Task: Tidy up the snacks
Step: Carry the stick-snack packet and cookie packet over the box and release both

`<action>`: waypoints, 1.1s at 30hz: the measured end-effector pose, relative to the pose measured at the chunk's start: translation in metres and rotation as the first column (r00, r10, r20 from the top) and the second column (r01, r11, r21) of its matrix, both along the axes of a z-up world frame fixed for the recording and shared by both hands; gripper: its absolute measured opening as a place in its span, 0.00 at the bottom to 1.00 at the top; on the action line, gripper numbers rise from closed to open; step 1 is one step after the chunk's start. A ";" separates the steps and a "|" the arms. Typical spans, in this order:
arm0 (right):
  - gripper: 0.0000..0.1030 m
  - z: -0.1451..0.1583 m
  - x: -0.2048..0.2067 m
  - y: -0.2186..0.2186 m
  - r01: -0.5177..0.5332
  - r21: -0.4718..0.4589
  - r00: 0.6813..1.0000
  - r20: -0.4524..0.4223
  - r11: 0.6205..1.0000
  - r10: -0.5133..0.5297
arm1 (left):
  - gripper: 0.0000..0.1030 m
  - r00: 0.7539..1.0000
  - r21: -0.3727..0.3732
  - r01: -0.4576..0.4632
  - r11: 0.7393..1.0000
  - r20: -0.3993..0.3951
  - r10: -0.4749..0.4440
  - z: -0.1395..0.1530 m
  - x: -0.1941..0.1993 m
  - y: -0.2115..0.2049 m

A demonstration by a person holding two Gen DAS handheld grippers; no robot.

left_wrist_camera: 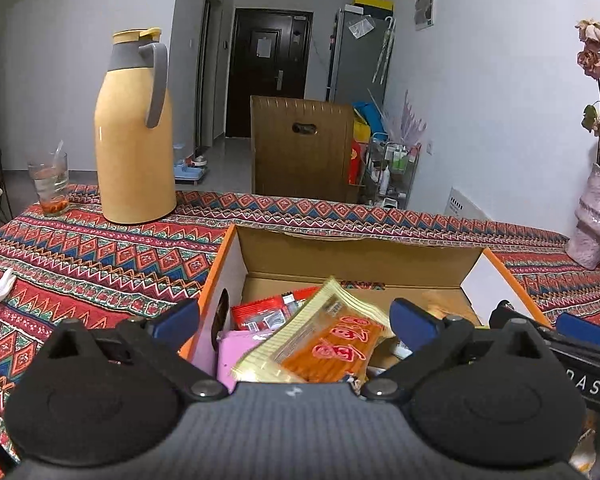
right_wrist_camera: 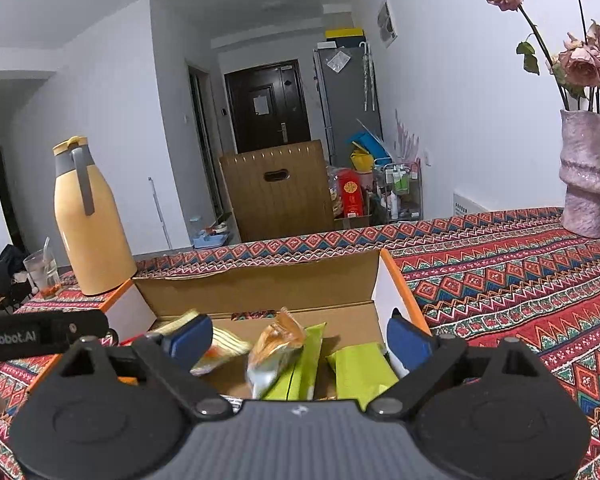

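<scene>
The left gripper (left_wrist_camera: 294, 322) hangs over the near end of the cardboard box (left_wrist_camera: 356, 258) with its blue fingers (left_wrist_camera: 178, 318) spread wide and nothing between them; one finger sits outside the box's left wall, the other over its inside; directly below, at 6 o'clock of the box, lies a cream-edged packet with an orange front (left_wrist_camera: 324, 344), tilted across a pink packet (left_wrist_camera: 236, 354) at its 8 o'clock and a red packet (left_wrist_camera: 262, 314) at its 10 o'clock; the right gripper (right_wrist_camera: 300, 340) hovers over the same box's right end, its fingers (right_wrist_camera: 406, 346) likewise spread and holding nothing; between them, and whether touching anything I cannot tell, a clear-and-orange wrapped snack (right_wrist_camera: 276, 350) stands tilted and slightly blurred; at its 4 o'clock lie two green packets (right_wrist_camera: 358, 372), one partly under it; a cream packet (right_wrist_camera: 220, 346) lies at its 9 o'clock; the box stands open on the counter (left_wrist_camera: 100, 264), which is covered in a red patterned cloth; at 10 o'clock from the box stands a yellow thermos jug (left_wrist_camera: 134, 136) with a grey handle, and a drinking glass (left_wrist_camera: 52, 184) just to its left; at 2 o'clock, well apart, a pink vase (right_wrist_camera: 586, 172) holds dried roses (right_wrist_camera: 580, 62); beyond the counter's far edge stands a brown chair back (left_wrist_camera: 300, 148).
</scene>
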State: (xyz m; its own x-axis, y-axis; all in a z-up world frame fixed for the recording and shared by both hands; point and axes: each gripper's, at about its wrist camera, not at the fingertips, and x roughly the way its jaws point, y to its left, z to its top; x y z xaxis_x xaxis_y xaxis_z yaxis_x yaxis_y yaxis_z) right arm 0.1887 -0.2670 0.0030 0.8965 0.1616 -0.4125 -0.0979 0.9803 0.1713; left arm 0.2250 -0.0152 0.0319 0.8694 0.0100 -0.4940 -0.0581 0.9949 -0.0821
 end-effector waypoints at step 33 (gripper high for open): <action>0.92 0.031 -0.058 -0.007 0.000 -0.050 0.996 0.087 0.999 0.004 | 1.00 0.999 0.019 0.009 1.000 0.053 -0.010 0.027 -0.054 0.008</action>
